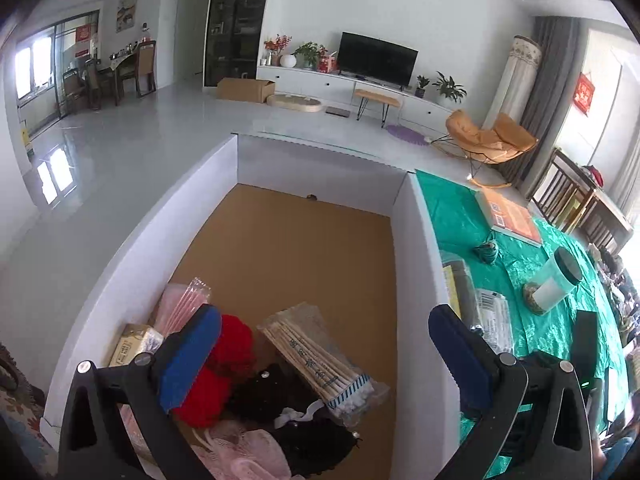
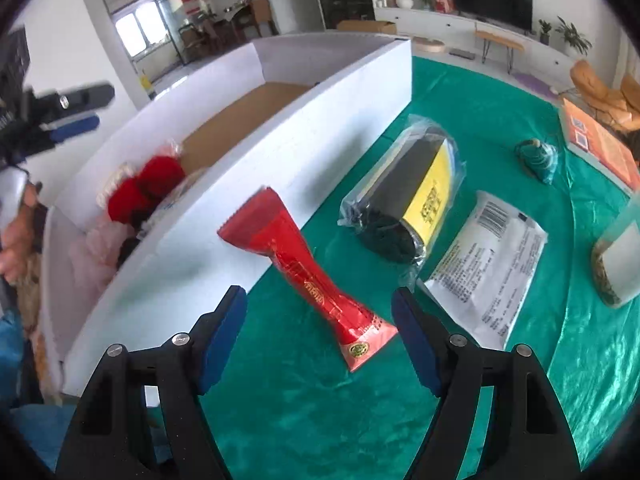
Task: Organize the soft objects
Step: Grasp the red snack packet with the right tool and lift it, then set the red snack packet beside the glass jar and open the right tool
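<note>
Green cloth (image 2: 480, 128), crumpled red packet (image 2: 308, 276)

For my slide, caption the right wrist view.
Open right gripper over a red packet beside the white box.

Bright daylight, window glare (fisheye-warped edges), slight blur.

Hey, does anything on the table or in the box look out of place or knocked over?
Yes: the white-labelled jar lies on its side on the green cloth. The red packet leans tilted against the outside wall of the white box rather than lying flat.
</note>
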`<state>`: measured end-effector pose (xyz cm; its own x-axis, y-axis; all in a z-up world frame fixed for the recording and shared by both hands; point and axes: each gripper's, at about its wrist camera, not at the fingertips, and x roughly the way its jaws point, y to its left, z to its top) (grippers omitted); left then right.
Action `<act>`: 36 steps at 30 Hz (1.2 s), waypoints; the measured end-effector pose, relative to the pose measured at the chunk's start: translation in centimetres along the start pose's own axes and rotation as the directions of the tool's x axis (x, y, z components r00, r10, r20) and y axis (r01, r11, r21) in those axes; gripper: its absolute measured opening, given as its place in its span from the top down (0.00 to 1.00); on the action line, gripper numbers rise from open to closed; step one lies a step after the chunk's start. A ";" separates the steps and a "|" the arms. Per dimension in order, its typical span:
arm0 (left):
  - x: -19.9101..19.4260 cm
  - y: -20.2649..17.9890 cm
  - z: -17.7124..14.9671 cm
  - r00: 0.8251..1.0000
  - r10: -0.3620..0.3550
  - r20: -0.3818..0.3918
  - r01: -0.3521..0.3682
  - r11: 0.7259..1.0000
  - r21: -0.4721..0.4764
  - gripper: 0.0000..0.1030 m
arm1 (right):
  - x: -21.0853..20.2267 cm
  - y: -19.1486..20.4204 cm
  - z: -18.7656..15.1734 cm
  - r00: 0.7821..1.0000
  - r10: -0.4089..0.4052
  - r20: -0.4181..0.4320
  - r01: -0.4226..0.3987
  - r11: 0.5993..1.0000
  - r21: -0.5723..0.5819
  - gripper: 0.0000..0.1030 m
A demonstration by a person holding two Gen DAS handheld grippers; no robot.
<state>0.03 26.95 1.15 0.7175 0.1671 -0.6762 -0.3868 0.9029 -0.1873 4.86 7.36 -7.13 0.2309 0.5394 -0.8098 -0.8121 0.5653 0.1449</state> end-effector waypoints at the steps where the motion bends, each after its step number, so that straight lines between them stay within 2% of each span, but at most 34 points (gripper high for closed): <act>1: -0.2 -0.6 0.0 1.000 -0.014 0.004 0.014 1.000 0.008 0.00 | 1.0 0.6 0.0 0.999 -0.035 -0.010 0.035 0.999 -0.036 0.26; 3: -1.0 -1.3 -0.3 0.999 -0.041 0.012 0.041 0.999 0.022 0.00 | 2.7 1.2 0.1 0.994 -0.102 -0.023 0.100 0.992 -0.082 0.31; 4: -1.1 -1.8 -0.3 0.998 -0.056 0.015 0.056 0.998 0.031 0.00 | 3.1 1.2 0.0 0.992 -0.124 -0.027 0.122 0.990 -0.077 0.66; 5: -1.3 -2.3 -0.4 0.997 -0.071 0.016 0.070 0.997 0.041 0.00 | 3.3 0.7 -0.1 0.991 -0.131 -0.041 0.129 0.990 -0.048 0.78; 6: -1.5 -2.9 -0.5 0.996 -0.085 0.015 0.084 0.995 0.053 0.00 | 3.0 0.0 -0.4 0.990 -0.135 -0.041 0.135 0.991 -0.004 0.84; 9: -1.8 -4.6 -0.9 0.992 -0.120 0.023 0.117 0.988 0.096 0.00 | -0.6 -2.2 -2.2 0.998 -0.063 0.006 0.061 0.989 0.131 0.85; 12: -1.5 -6.3 -1.3 0.989 -0.145 0.017 0.141 0.981 0.130 0.00 | -5.6 -5.9 -5.3 0.998 0.004 0.060 -0.022 0.956 0.293 0.85; 16: -0.6 -8.4 -1.9 0.983 -0.183 -0.022 0.184 0.973 0.139 0.00 | -11.0 -13.2 -9.5 0.992 -0.023 0.127 -0.043 0.869 0.493 0.85; 21: -0.3 -10.5 -3.0 0.971 -0.232 -0.063 0.239 0.959 0.151 0.00 | -14.0 -22.9 -10.6 0.977 -0.198 0.076 0.105 0.762 0.639 0.85; 23: -0.2 -11.3 -3.5 0.966 -0.244 -0.081 0.254 0.954 0.160 0.00 | -13.9 -25.9 -9.8 0.962 -0.269 0.044 0.171 0.723 0.669 0.85; 25: -0.3 -12.3 -4.1 0.962 -0.255 -0.101 0.269 0.947 0.175 0.00 | -12.6 -28.1 -8.7 0.956 -0.294 0.003 0.213 0.699 0.682 0.77; 26: -0.4 -12.7 -4.4 0.960 -0.261 -0.107 0.277 0.943 0.184 0.00 | -11.8 -29.4 -8.4 0.954 -0.300 -0.018 0.229 0.685 0.691 0.69; 27: -0.6 -13.1 -4.6 0.958 -0.264 -0.109 0.281 0.939 0.197 0.00 | -11.3 -30.2 -8.2 0.950 -0.312 -0.030 0.244 0.675 0.696 0.42; 28: -0.8 -13.6 -4.9 0.959 -0.263 -0.108 0.281 0.936 0.211 0.00 | -11.8 -30.4 -8.4 0.943 -0.332 -0.018 0.250 0.672 0.698 0.35; 32: -0.6 -16.2 -6.2 0.956 -0.267 -0.123 0.292 0.917 0.273 0.00 | -13.4 -28.4 -10.9 0.904 -0.417 0.092 0.227 0.654 0.722 0.31; 34: 0.1 -17.7 -7.0 0.948 -0.279 -0.152 0.312 0.907 0.284 0.00 | -13.6 -26.3 -12.6 0.886 -0.459 0.063 0.279 0.637 0.719 0.29; 36: 1.0 -19.3 -8.0 0.939 -0.293 -0.178 0.334 0.896 0.291 0.00 | -12.2 -24.9 -14.0 0.872 -0.489 -0.012 0.359 0.624 0.695 0.29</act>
<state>3.59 6.50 -1.58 0.6844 -0.1778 -0.7071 0.0622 0.9805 -0.1864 14.74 -22.07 -8.84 0.5923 0.1867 -0.7838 -0.0513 0.9795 0.1946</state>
